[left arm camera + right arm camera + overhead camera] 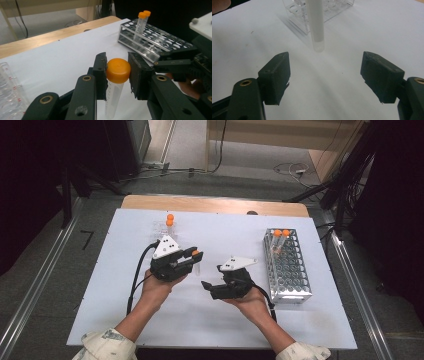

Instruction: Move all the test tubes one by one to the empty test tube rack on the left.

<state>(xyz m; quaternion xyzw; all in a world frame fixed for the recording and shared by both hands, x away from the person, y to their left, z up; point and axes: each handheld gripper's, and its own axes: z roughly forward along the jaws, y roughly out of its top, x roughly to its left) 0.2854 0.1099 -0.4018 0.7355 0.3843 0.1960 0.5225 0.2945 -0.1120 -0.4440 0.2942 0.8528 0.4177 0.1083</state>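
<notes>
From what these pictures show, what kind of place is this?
Probably a laboratory-style recording bench: a metal test tube rack with orange-capped tubes, a capped tube held in the left gripper, and cables on the floor.

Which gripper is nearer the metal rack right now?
Right. The right gripper, open and empty, sits just left of the metal rack. The left gripper, shut on an orange-capped tube, is farther left.

The high view looks forward and down from above the near side onto the whole white table (125, 285). The 2 gripper views sit low and close. The left gripper view faces the metal rack (160, 41), which the high view shows far right (287, 265).
</notes>
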